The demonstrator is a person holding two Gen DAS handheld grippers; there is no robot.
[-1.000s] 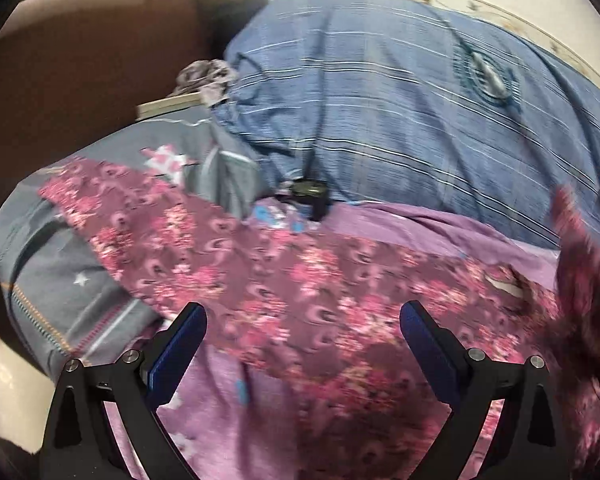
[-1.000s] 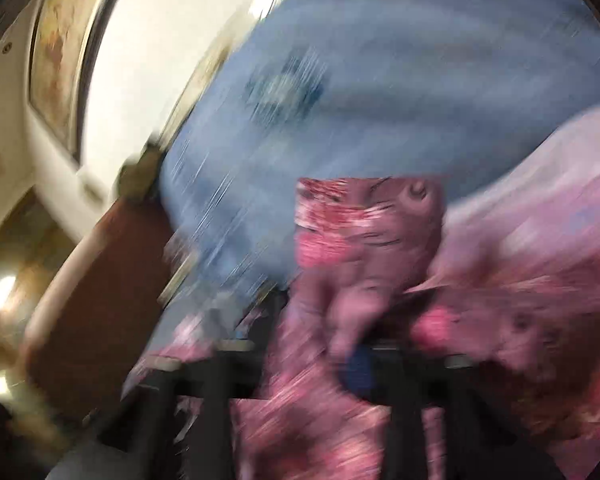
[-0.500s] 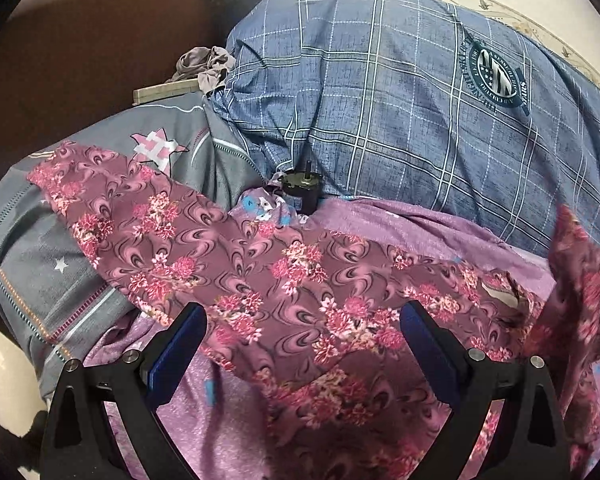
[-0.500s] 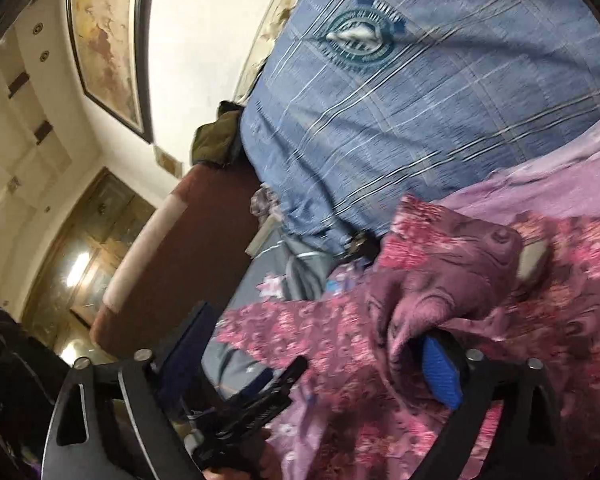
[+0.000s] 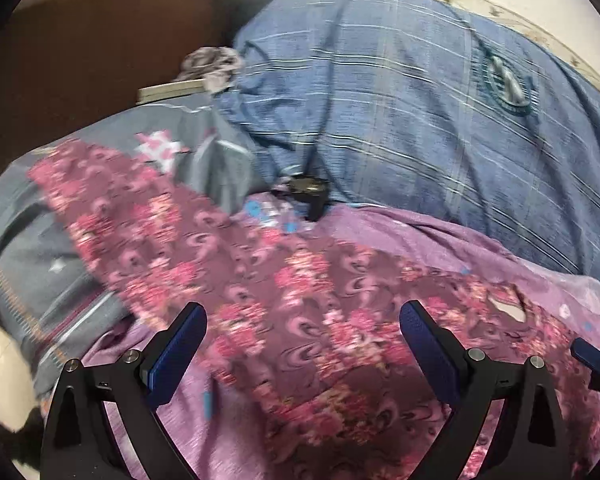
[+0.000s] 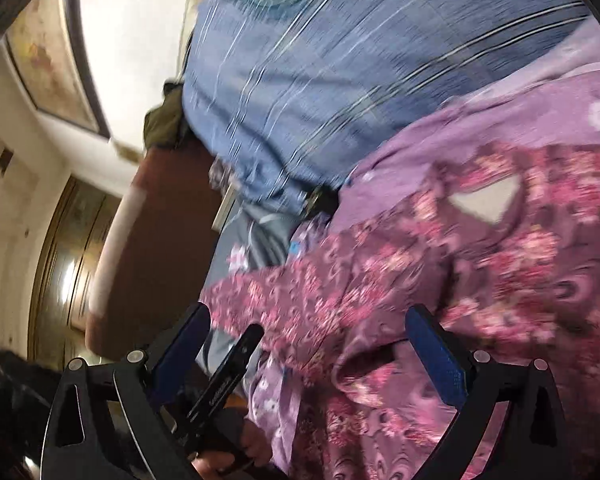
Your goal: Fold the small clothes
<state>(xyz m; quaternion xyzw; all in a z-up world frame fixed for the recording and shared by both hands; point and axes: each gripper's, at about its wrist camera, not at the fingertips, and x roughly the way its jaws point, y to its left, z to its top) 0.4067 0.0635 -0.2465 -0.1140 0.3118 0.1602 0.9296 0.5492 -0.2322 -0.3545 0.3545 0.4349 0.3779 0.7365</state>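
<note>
Floral garment laid out on the bed, no hold on it from either side; folding barely begun.

The maroon floral garment (image 5: pixel 284 292) lies spread across a lilac bedsheet (image 5: pixel 420 240), one end reaching onto a grey star-print quilt (image 5: pixel 28 248). The left hand-held gripper (image 5: pixel 302 344) hovers over it with jaws wide apart, holding nothing. The right hand-held gripper (image 6: pixel 306 344) has just been opening; its jaws stand released, with cloth under them but not pinched. One rumpled flap near the right gripper suggests a first fold at most; squaring and the remaining folds appear outstanding. A blue plaid duvet (image 5: pixel 420 100) is heaped behind, a small black device (image 5: pixel 308 190) at its foot. A brown headboard (image 5: pixel 84 48) and a framed picture (image 6: pixel 48 48) on a pale wall are visible.
</note>
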